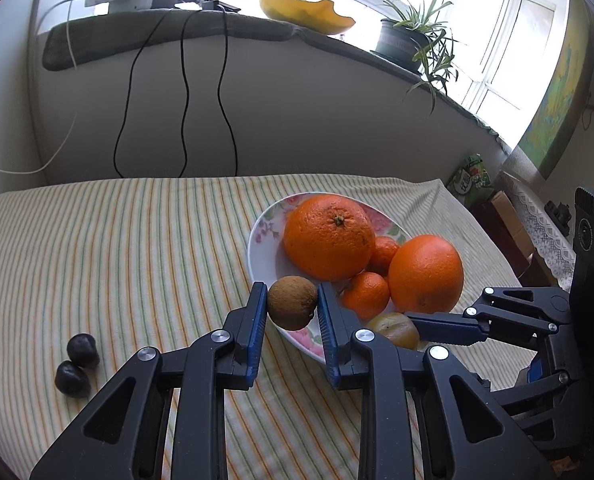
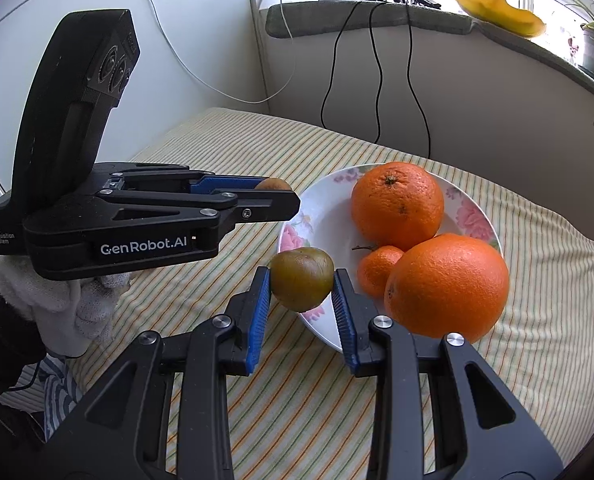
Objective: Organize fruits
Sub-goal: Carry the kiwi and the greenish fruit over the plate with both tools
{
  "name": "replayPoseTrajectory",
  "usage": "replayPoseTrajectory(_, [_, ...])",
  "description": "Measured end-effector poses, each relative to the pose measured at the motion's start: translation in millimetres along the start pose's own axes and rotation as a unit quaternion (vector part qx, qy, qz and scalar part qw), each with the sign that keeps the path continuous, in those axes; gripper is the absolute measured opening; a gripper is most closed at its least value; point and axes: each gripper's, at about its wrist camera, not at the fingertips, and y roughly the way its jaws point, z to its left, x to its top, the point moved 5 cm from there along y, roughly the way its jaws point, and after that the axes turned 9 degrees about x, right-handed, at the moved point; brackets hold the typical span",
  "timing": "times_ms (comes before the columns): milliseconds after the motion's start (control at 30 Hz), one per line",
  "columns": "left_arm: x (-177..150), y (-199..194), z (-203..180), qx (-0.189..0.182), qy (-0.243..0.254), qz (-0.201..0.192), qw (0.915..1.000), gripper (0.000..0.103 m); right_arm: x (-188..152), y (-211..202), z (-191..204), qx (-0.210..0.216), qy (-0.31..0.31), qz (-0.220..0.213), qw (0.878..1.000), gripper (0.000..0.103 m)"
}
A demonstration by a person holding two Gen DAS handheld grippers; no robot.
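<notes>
Left tool (image 1: pixel 292 309): clamped on a brown fruit (image 1: pixel 292 302), held over the plate's (image 1: pixel 263 240) near rim. Right tool (image 2: pixel 302 292): clamped on a green fruit (image 2: pixel 302 283), same rim, just beside the left. Beyond: two oranges (image 1: pixel 329 238), tangerines (image 1: pixel 366 295). Risk: tools colliding; a released fruit rolling off the crowded plate onto the striped cloth (image 1: pixel 137 248).
</notes>
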Motion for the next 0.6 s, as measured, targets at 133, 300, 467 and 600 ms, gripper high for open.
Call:
replayPoseTrajectory(133, [3,7,-1,0.000,0.003,0.004,1.0000,0.024,0,2,-2,-0.001,-0.001,0.003,1.000,0.033])
replayPoseTrajectory(300, [3,12,-3,-0.001,0.005,0.009,0.9999,0.024,0,4,-4,-0.002,-0.001,0.004,1.000,0.033])
replayPoseTrajectory(467, [4,13,-4,0.000,0.007,0.011,0.9999,0.024,0,5,-6,-0.001,0.004,0.005,1.000,0.033])
replayPoseTrajectory(600, [5,12,-6,0.001,0.010,0.011,0.9999,0.024,1,5,-8,-0.003,0.005,0.006,1.000,0.033])
